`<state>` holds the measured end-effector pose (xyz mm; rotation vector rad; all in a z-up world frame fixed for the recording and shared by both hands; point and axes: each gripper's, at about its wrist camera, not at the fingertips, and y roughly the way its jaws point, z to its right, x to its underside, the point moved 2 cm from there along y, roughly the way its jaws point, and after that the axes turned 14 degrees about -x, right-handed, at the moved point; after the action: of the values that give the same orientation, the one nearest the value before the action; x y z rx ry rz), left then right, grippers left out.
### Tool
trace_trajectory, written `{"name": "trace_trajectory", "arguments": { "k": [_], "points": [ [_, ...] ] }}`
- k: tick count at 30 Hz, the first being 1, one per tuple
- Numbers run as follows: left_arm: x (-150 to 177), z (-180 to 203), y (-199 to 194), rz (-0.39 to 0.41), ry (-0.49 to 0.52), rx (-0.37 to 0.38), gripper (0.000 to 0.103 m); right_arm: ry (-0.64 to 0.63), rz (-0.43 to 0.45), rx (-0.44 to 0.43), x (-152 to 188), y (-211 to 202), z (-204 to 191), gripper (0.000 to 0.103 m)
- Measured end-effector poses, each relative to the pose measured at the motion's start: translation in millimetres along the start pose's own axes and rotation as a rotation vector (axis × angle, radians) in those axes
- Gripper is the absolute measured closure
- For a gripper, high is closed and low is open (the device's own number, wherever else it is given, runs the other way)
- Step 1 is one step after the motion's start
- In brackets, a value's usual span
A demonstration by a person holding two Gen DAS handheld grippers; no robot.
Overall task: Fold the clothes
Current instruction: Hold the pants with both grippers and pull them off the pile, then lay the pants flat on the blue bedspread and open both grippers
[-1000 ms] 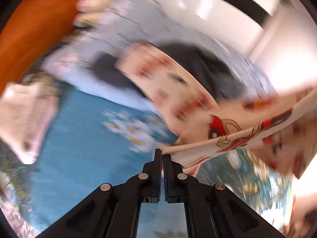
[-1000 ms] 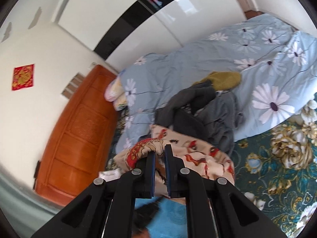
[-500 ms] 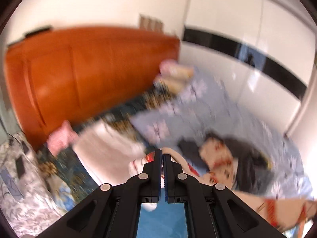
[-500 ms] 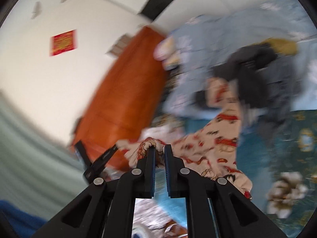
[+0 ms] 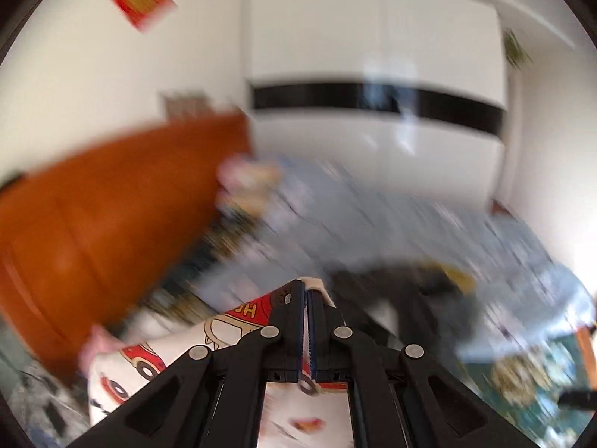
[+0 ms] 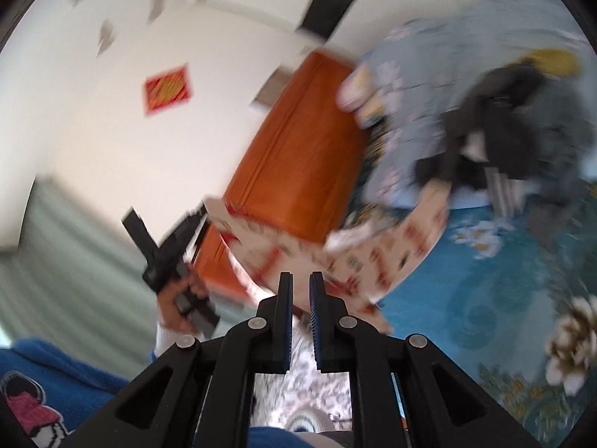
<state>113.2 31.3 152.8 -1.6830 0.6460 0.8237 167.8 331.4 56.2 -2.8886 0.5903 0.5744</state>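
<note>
The cream shirt with the red car print (image 6: 377,257) is up off the bed (image 6: 503,298), stretched lengthwise between both grippers and sagging in the middle. Left gripper (image 5: 306,295) is clamped on one edge, and the right gripper (image 6: 300,280) pinches the other end.

Both fisheye views are brightly and evenly lit by soft daylight, with a dark circular vignette at the corners and straight lines bowed toward the rim. Heavy motion blur smears the wardrobe (image 5: 377,86), the orange headboard (image 5: 112,209), the bed's blue quilt (image 6: 440,86) and the dark clothes (image 6: 515,127), while each black claw stays sharp in the foreground. Pale glare streaks cross the wardrobe's glossy black band (image 5: 373,99), and the far right edge of the left view is washed out.
</note>
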Motion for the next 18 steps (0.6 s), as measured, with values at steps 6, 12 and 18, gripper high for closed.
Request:
{"name": "trace_trajectory", "arguments": {
  "k": [6, 12, 18],
  "points": [
    [79, 102, 61, -0.307, 0.171, 0.135, 0.101, 0.156, 0.181, 0.241, 32, -109, 49, 0.094],
    [68, 127, 53, -0.301, 0.240, 0.189, 0.101, 0.256, 0.150, 0.404, 53, -132, 94, 0.091],
    [44, 152, 39, -0.246, 0.338, 0.273, 0.101, 0.261, 0.027, 0.439, 58, -98, 129, 0.061]
  ]
}}
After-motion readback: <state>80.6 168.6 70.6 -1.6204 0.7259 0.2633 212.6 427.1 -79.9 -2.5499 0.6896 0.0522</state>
